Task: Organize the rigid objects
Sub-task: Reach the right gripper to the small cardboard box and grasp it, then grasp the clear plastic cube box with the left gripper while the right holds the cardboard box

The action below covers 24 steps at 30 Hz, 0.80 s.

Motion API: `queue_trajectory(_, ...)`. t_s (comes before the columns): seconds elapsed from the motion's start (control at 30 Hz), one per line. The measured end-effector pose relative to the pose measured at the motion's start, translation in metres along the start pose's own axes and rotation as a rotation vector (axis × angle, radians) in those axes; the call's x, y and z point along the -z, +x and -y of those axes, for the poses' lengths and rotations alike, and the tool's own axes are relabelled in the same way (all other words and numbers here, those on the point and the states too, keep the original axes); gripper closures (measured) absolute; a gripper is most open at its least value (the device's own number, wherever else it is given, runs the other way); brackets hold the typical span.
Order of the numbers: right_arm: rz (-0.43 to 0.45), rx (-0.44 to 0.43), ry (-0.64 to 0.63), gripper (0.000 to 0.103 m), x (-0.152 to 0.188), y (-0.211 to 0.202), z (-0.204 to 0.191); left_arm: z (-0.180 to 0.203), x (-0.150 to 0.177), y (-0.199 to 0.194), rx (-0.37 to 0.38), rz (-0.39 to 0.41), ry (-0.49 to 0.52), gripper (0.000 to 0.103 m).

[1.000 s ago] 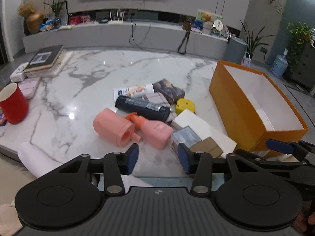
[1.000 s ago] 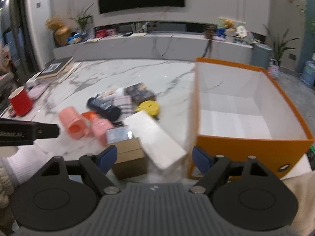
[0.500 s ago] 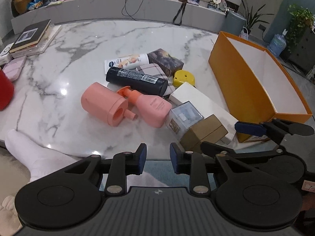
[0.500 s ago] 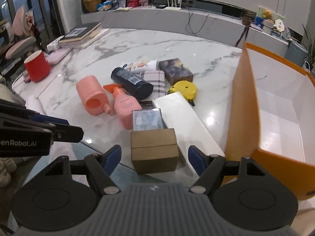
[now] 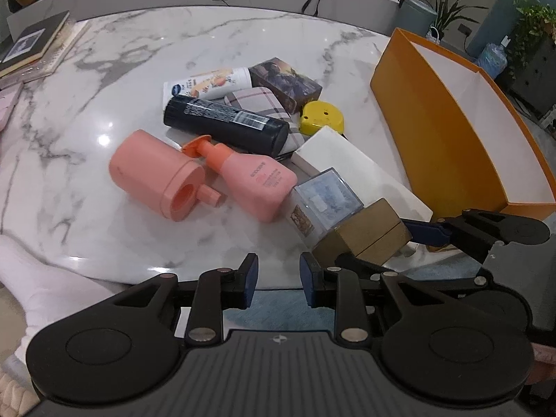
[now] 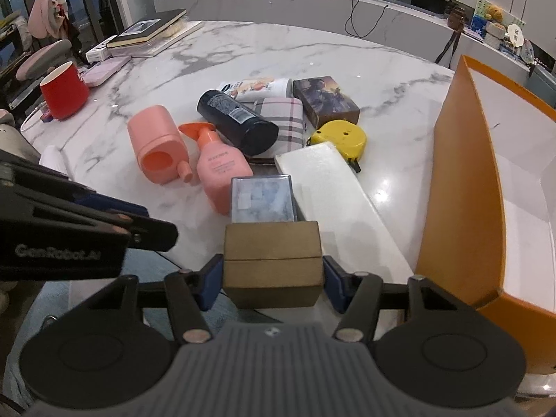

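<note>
A small brown box (image 6: pixel 271 260) stands at the marble table's near edge, between the fingers of my right gripper (image 6: pixel 272 281). Its jaws are closing, and the blue pads (image 6: pixel 212 279) lie against both sides of the box. Behind it lie a clear-lidded box (image 6: pixel 262 198), a long white box (image 6: pixel 330 187), a pink pump bottle (image 6: pixel 219 166), a pink cylinder (image 6: pixel 156 146), a black bottle (image 6: pixel 236 121) and a yellow tape measure (image 6: pixel 340 137). My left gripper (image 5: pixel 278 278) hangs over the table edge, narrowly open with nothing in it. The orange bin (image 6: pixel 458 191) stands open at the right.
A plaid case (image 6: pixel 285 118), a dark picture box (image 6: pixel 325 99) and a white tube (image 6: pixel 257 87) lie further back. A red cup (image 6: pixel 64 90) and stacked books (image 6: pixel 146 31) sit at the far left. A person's leg in jeans (image 6: pixel 156 271) is below the near edge.
Both grippers have dropped and tilted down toward the near pile. The right jaws have come in around the brown box. The left jaws narrowed, then held.
</note>
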State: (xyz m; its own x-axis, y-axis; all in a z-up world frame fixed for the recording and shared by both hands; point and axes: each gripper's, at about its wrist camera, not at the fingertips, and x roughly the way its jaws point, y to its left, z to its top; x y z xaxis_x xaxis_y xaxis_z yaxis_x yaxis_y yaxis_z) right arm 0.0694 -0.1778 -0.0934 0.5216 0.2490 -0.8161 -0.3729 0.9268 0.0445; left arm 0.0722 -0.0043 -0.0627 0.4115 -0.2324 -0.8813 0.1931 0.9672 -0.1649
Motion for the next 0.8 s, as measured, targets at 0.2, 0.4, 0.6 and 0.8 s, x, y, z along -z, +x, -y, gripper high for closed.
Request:
queue_trajectory(0.2, -0.021, 0.002, -0.057, 0.044, -0.001, 0.000, 0.005, 0.005, -0.009, 0.012, 0.031, -0.018, -0.032, 0.061)
queue_trajectory(0.4, -0.027, 0.007, -0.101, 0.044, 0.001, 0.000, 0.009, 0.008, -0.021, 0.024, 0.041, -0.040, -0.112, 0.043)
queue_trajectory(0.6, -0.031, 0.011, -0.078, 0.044, 0.000, -0.001, 0.020, 0.010, -0.034, 0.038, 0.033, -0.055, -0.221, 0.027)
queue_trajectory(0.8, -0.029, -0.009, -0.044, 0.044, 0.002, 0.003, 0.024, 0.018, -0.042, 0.050, 0.003, -0.077, -0.291, 0.020)
